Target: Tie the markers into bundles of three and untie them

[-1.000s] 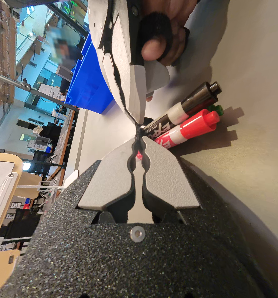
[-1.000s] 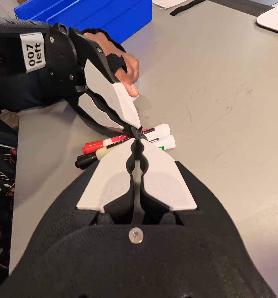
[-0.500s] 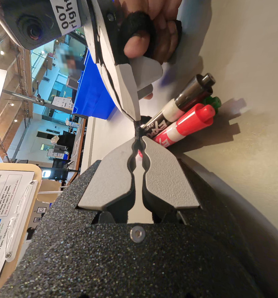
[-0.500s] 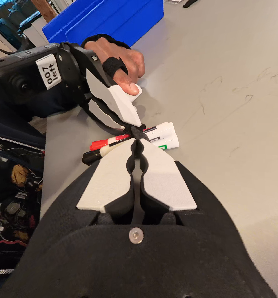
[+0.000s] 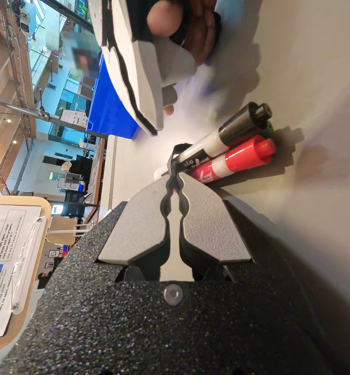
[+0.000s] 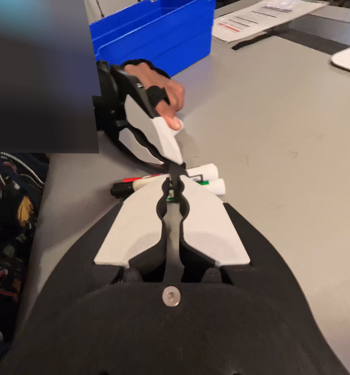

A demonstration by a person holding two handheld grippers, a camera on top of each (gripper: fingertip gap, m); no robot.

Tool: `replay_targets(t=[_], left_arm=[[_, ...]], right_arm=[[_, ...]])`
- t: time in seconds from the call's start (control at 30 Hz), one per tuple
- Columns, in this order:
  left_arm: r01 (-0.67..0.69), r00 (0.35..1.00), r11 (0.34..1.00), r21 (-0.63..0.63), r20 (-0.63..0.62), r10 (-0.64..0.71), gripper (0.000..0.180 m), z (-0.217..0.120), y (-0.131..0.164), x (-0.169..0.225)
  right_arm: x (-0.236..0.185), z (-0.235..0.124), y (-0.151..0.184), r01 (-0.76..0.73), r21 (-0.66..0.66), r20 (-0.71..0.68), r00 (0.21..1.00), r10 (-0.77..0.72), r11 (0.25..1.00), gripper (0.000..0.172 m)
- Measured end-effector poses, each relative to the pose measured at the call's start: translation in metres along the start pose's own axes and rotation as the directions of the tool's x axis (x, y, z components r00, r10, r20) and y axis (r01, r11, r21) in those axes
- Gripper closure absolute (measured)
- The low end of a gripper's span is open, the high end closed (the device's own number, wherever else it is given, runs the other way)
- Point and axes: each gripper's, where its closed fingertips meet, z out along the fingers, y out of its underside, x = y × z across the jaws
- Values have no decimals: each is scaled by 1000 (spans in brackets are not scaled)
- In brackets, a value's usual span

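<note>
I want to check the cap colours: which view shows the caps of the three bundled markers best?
The left wrist view: the black cap, red cap and green cap all face the camera. The right wrist view shows mostly the white barrel ends; only the black cap and part of the red one show.

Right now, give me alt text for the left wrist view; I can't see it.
The left gripper is shut on a black strap wrapped around three markers on a grey table. The right gripper is above, clear of the strap.
</note>
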Motion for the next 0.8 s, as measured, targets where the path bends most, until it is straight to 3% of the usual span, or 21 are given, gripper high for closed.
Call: replay_targets(t=[0.1, 0.3, 0.57, 0.8], left_arm=[[-34, 999, 999, -6, -2, 34, 178, 0, -2, 1], [-87, 996, 996, -7, -9, 87, 179, -1, -7, 3], [-117, 993, 993, -4, -15, 117, 179, -1, -11, 5], [-150, 989, 989, -6, -14, 150, 179, -1, -14, 6]], right_arm=[[-10, 9, 0, 106, -24, -21, 994, -106, 994, 156], [-7, 17, 3, 178, -75, -63, 981, -183, 981, 156], [-7, 19, 12, 185, -130, -21, 982, -189, 974, 156], [-9, 17, 12, 166, -125, 21, 986, -164, 978, 171]])
